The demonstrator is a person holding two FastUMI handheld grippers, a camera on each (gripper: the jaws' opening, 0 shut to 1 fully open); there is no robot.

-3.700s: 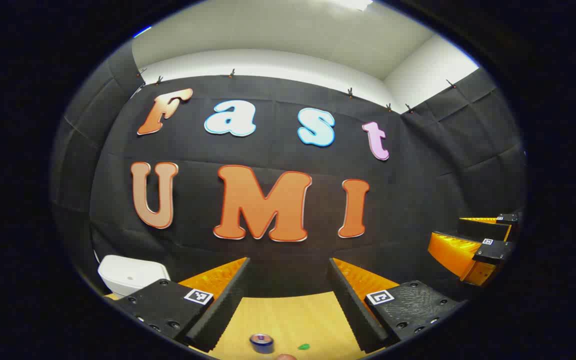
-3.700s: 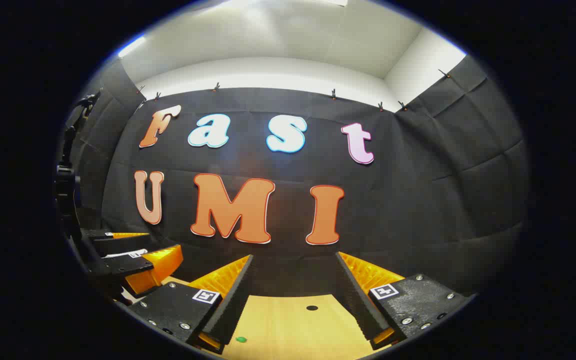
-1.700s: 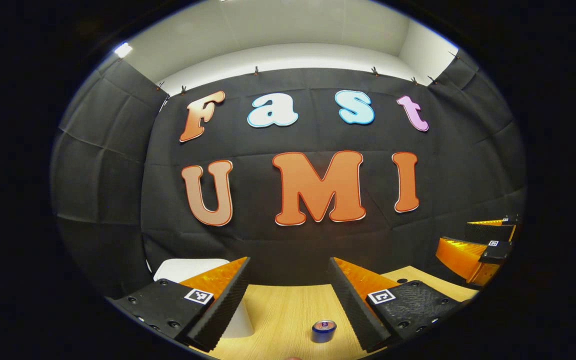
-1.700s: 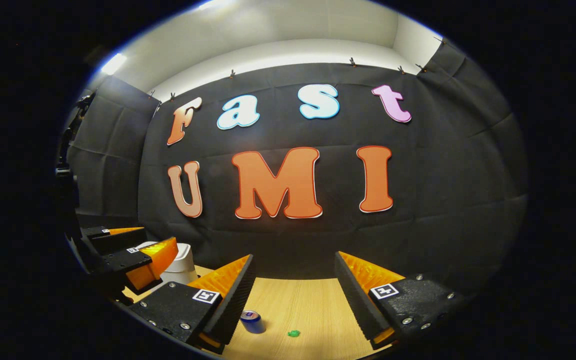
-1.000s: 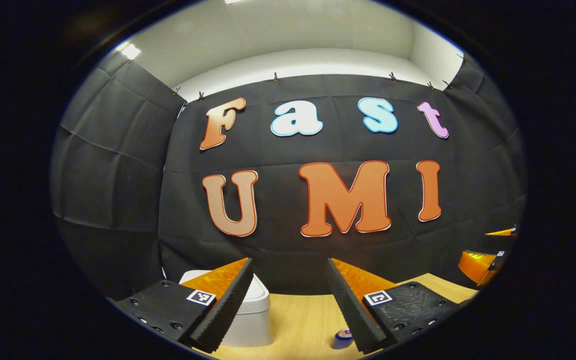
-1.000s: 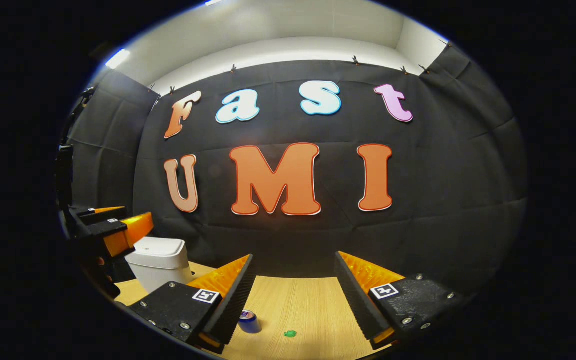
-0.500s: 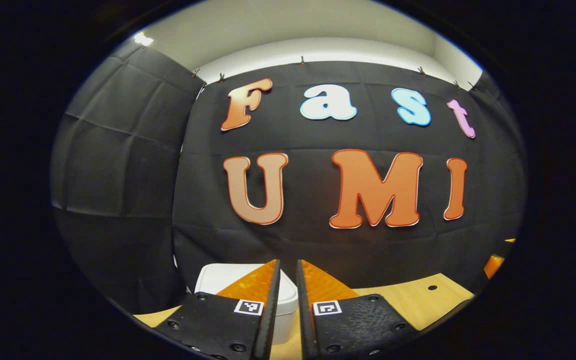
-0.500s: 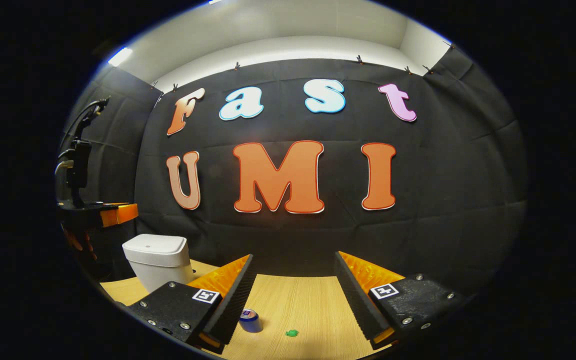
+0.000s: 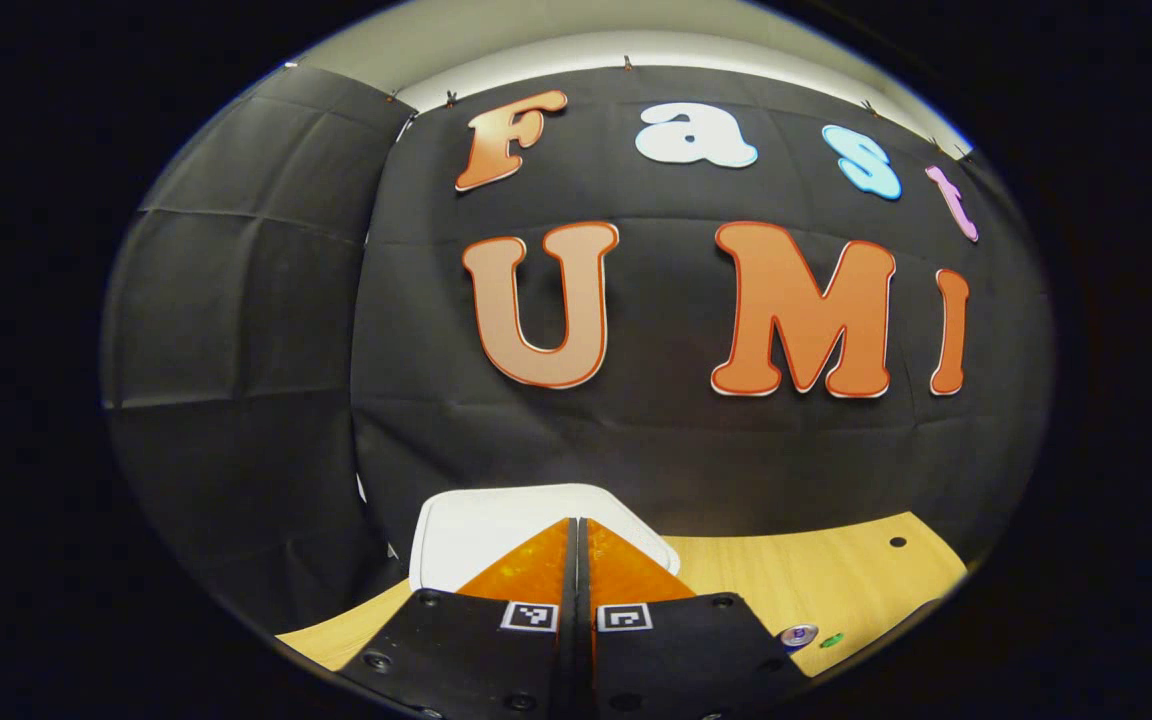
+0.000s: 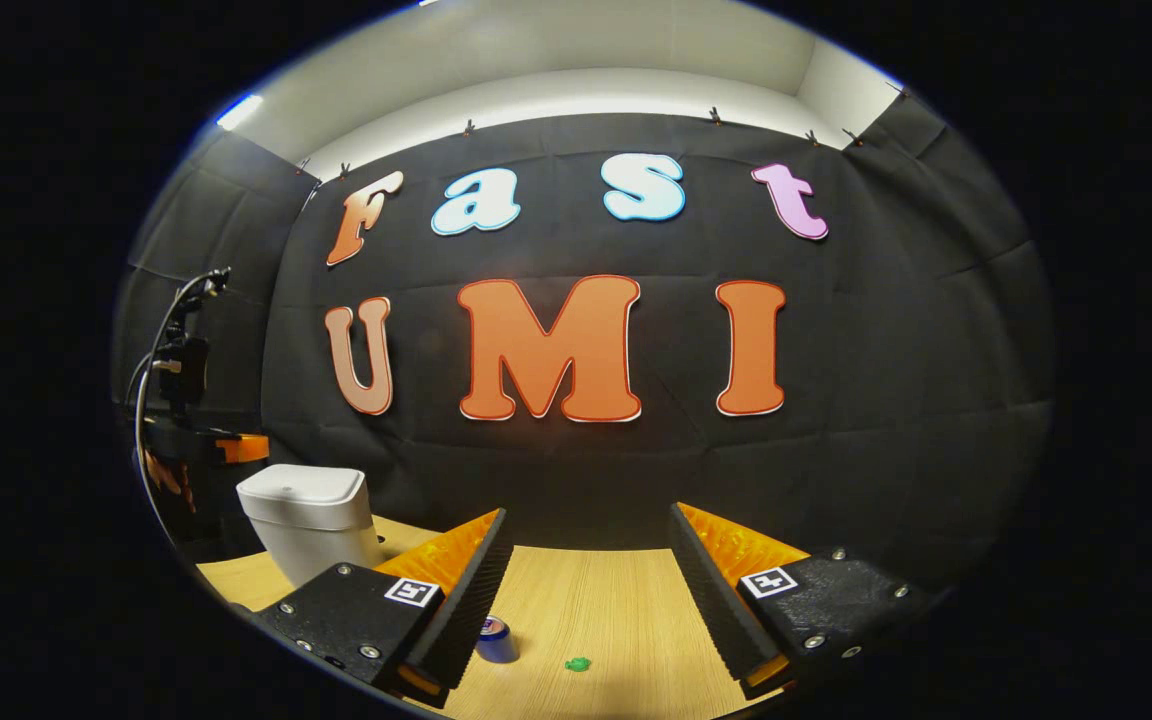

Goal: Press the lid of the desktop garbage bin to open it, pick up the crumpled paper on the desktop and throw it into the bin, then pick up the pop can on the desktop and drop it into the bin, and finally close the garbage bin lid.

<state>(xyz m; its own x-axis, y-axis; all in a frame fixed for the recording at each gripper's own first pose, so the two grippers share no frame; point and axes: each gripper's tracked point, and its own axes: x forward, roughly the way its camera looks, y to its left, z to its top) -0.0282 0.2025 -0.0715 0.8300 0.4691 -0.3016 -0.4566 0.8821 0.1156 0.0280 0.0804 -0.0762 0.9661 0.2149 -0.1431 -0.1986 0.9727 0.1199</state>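
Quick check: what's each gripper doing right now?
Left gripper: closed, holding nothing, above the bin lid.
Right gripper: open, empty, over the table.

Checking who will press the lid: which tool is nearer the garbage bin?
Left. The left tool, shut, hangs just over the garbage bin lid; the right tool, open, sits off to the side over the desktop.

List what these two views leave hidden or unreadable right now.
- Bin lid, left gripper view: near part hidden behind the shut left gripper; contact cannot be judged.
- Pop can, right gripper view: partly covered by the right gripper's finger.
- Green scrap: too small to identify as crumpled paper.
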